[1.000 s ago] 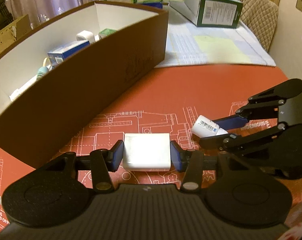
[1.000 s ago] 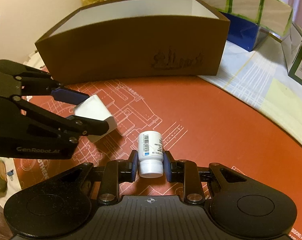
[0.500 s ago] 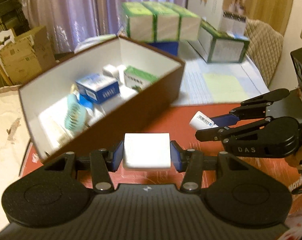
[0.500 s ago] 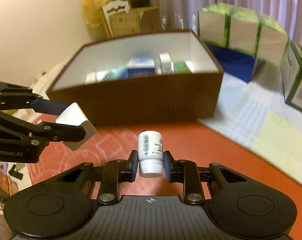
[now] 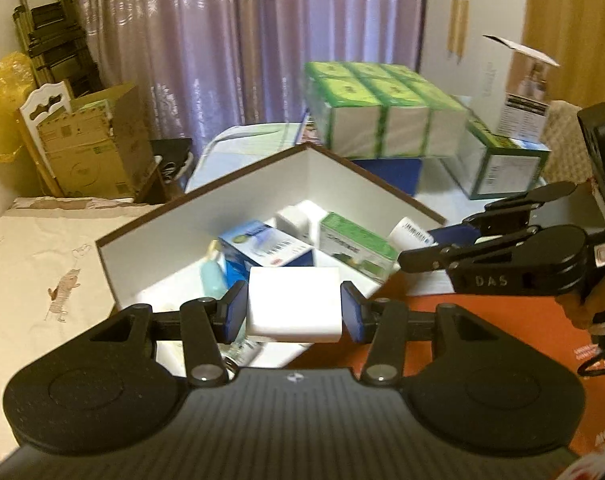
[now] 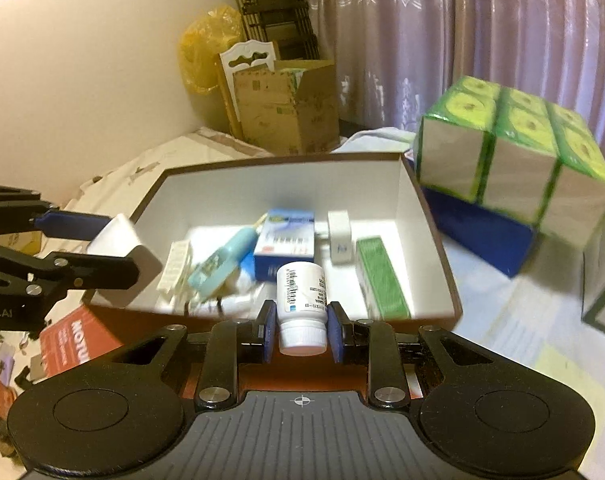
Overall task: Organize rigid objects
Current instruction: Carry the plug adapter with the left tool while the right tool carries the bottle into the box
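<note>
My left gripper [image 5: 294,308] is shut on a white rectangular block [image 5: 293,304] and holds it above the near edge of the brown box [image 5: 206,184]. My right gripper [image 6: 301,330] is shut on a white pill bottle [image 6: 301,300] with a barcode label, held over the box's near wall [image 6: 150,320]. The box has white inner walls and holds a blue carton [image 6: 286,240], a green carton [image 6: 380,276], a teal bottle [image 6: 222,264] and other small items. The right gripper with the bottle [image 5: 410,234] shows in the left wrist view; the left one with the block [image 6: 122,248] shows in the right.
The box stands on a red mat [image 5: 482,332]. Behind it are green-and-white cartons [image 6: 510,148] on a blue box [image 6: 482,236]. A cardboard box [image 6: 286,112] and a yellow bag [image 6: 206,52] stand by the wall. A patterned cloth [image 5: 34,276] lies left.
Both grippers have risen from the red mat with their objects and moved over the brown box, so its inside now shows from above.
</note>
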Demonstrator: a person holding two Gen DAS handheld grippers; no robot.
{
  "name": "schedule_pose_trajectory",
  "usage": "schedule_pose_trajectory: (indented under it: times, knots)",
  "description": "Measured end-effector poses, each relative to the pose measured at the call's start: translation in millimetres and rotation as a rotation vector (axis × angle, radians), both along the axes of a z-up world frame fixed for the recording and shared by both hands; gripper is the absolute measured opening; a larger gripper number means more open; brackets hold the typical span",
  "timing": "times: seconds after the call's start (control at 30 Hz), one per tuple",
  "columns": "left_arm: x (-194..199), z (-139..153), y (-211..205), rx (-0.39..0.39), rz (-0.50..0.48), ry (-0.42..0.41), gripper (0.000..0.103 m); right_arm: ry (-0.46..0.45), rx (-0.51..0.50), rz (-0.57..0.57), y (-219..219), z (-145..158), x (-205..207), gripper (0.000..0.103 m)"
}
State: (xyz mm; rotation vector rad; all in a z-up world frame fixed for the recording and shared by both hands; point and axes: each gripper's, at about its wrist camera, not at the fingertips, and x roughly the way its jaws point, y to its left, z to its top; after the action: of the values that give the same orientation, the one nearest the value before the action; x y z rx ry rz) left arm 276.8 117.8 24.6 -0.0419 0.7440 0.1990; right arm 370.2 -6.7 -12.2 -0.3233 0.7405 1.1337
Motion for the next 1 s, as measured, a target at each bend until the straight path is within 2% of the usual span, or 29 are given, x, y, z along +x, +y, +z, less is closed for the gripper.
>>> schedule_pose_trajectory:
  times: [0.13,0.4,0.83,1.0]
  knots:
    - [12,-6,18,0.0,0.023,0.021,0.045,0.001,-0.024,-0.002,20,-4,18,0.024]
    - [38,-29,45,-0.068,0.023,0.095,0.045,0.019,-0.115,0.011,54,-23,46,0.024]
    - [73,-77,47,-0.131,-0.007,0.255,0.045,0.061,-0.255,0.005,73,-57,63,0.024]
    - [77,-85,49,-0.142,-0.009,0.28,0.045,0.069,-0.272,0.0,77,-62,68,0.024]
